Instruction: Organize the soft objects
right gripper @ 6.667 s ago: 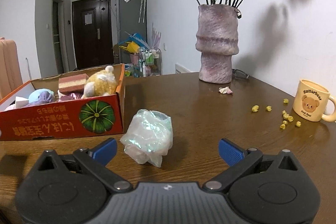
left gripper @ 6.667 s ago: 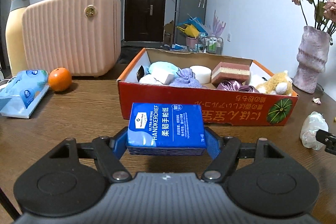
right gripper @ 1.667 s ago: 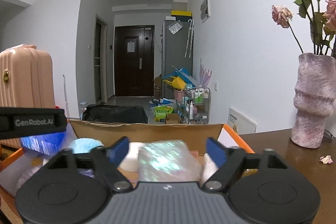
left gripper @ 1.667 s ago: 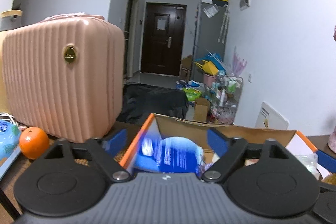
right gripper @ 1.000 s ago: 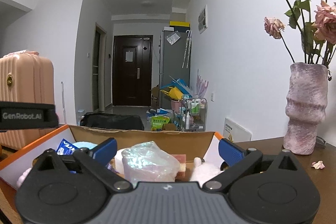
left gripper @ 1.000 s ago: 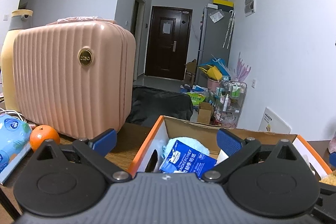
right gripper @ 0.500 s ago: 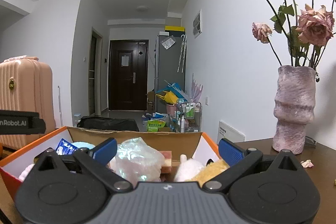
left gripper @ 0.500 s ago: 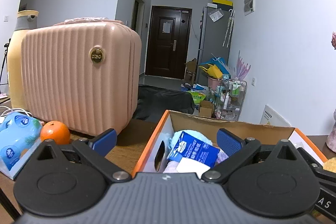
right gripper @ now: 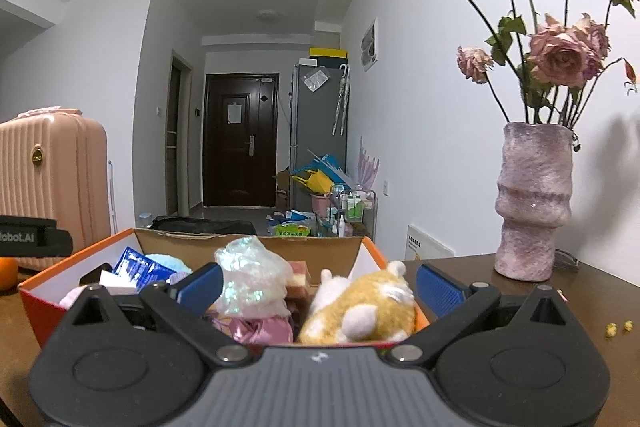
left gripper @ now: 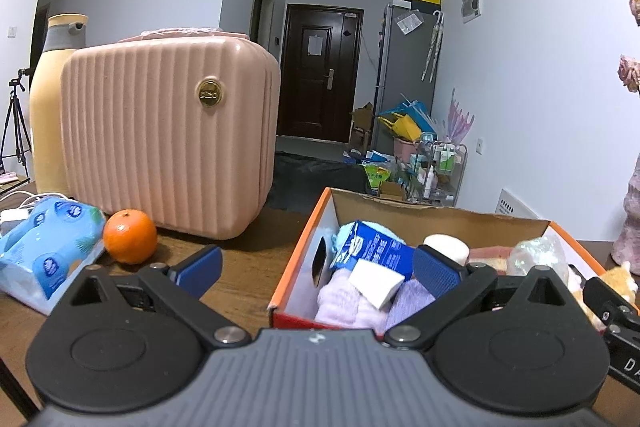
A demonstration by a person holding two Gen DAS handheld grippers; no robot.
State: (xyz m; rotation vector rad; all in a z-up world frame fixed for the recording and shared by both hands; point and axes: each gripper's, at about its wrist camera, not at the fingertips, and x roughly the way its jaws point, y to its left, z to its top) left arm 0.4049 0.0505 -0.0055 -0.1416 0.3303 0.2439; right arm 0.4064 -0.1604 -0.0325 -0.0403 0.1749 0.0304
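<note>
Both loads have left my grippers since 6.7 s ago.

Left wrist view: my left gripper (left gripper: 316, 269) gapes wide, holding nothing; the handkerchief pack (left gripper: 374, 255) lies tilted just ahead in the box (left gripper: 298, 269).

Right wrist view: my right gripper (right gripper: 318, 283) is equally wide and empty; the crinkly bag (right gripper: 252, 279) sits ahead-left inside, the plush (right gripper: 360, 311) beside it.

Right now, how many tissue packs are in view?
2: the blue handkerchief tissue pack inside the orange cardboard box, and the light-blue soft tissue pack on the table. Others may be hidden.
</note>
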